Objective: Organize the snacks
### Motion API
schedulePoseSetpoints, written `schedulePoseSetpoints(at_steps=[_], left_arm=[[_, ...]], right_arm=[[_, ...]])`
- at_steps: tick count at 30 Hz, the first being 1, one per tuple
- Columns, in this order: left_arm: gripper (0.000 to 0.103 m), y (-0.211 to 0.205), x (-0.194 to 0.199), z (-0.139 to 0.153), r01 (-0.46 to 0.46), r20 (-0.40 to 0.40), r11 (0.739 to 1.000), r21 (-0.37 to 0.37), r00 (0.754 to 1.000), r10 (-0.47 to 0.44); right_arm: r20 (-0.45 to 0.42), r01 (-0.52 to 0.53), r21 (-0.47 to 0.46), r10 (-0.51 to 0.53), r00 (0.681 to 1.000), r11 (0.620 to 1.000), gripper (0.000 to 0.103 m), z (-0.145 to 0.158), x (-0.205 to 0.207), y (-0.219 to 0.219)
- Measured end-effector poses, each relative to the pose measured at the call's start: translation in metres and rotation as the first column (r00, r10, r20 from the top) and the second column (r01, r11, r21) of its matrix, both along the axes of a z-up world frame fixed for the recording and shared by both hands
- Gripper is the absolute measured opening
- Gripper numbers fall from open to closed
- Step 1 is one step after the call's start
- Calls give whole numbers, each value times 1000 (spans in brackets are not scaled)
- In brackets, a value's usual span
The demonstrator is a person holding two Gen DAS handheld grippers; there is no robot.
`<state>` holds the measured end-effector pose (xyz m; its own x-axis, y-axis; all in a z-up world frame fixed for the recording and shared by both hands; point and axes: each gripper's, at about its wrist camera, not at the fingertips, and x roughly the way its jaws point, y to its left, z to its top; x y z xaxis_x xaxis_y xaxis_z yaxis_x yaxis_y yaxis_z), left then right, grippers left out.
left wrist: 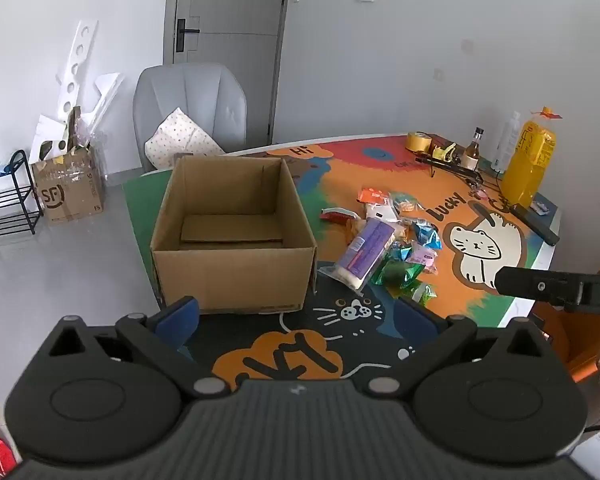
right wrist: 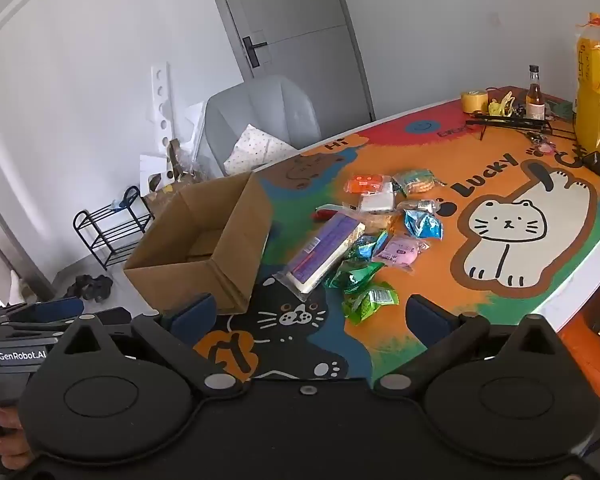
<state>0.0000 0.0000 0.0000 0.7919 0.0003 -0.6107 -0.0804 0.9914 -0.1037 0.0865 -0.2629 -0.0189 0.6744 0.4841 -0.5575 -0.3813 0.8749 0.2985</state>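
Observation:
An open cardboard box [left wrist: 232, 236] stands on the colourful table mat, holding only loose cardboard flaps; it also shows in the right wrist view [right wrist: 204, 240]. A pile of snack packets [left wrist: 384, 240] lies to its right: a long purple packet [right wrist: 324, 252], green foil bags [right wrist: 364, 288], a blue foil bag [right wrist: 422, 224], a pink packet [right wrist: 400, 252] and an orange one [right wrist: 364, 183]. My left gripper [left wrist: 298, 320] is open and empty, in front of the box. My right gripper [right wrist: 312, 320] is open and empty, in front of the pile.
A yellow bag [left wrist: 528, 164], a small bottle [left wrist: 474, 148], a tape roll [left wrist: 417, 141] and a black rack [left wrist: 452, 164] stand at the table's far right. A grey chair [left wrist: 192, 116] is behind the box. A shoe rack [left wrist: 8, 200] and another box [left wrist: 70, 192] are on the floor.

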Motion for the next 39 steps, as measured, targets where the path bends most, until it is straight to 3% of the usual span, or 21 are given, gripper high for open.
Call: schedulePoseSetpoints(at_steps=[39], left_arm=[[103, -9, 0, -2, 30, 7, 1000, 2, 1000, -30]], right_arm=[[-3, -32, -15, 32, 999, 999, 103, -3, -2, 3]])
